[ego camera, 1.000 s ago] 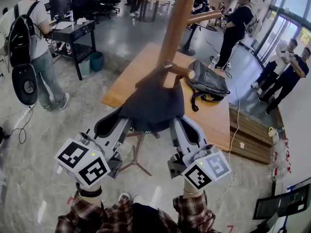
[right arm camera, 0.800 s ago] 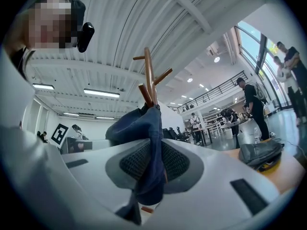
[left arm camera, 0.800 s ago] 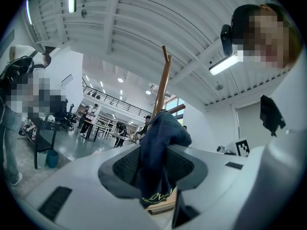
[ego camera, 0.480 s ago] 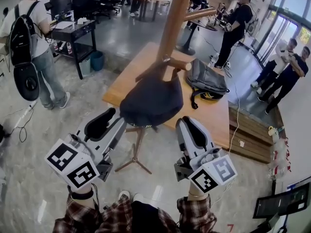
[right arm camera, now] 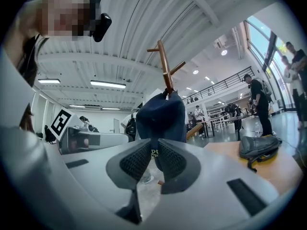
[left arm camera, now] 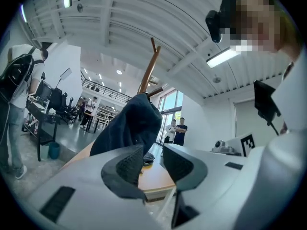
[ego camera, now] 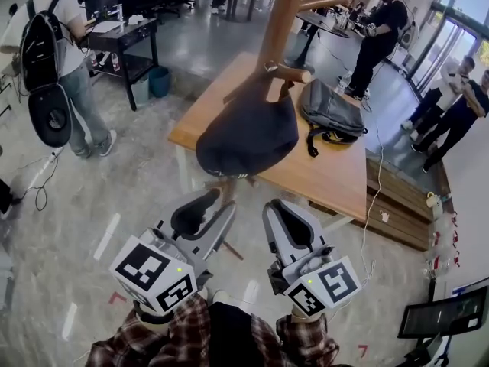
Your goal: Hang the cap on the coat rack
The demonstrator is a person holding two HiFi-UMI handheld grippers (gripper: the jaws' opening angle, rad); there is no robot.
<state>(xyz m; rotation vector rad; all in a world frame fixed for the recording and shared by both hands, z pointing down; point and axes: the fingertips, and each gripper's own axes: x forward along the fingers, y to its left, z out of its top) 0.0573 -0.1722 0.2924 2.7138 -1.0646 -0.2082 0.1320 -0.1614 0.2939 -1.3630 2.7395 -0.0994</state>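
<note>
Backing away toward the lower frame, you've just spread the left gripper (ego camera: 210,214) wide, the right gripper (ego camera: 281,216) narrowly apart, both empty, leaving the navy cap (ego camera: 246,136) hung on the coat rack peg (ego camera: 294,73).

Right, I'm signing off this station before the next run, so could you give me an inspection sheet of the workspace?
Surface: wooden table behind the rack, mostly bare.
Job's things: cap hangs on the coat rack.
Clutter: grey backpack lying on the table.
Grippers: left hand-held gripper has just been opening, nothing between its jaws; right hand-held gripper open, empty; both clear of the cap.
Cables: white cable trailing down at the table's right side; dark cable on the floor at left.
Surroundings: people standing around; desk with a blue bin at left.
</note>
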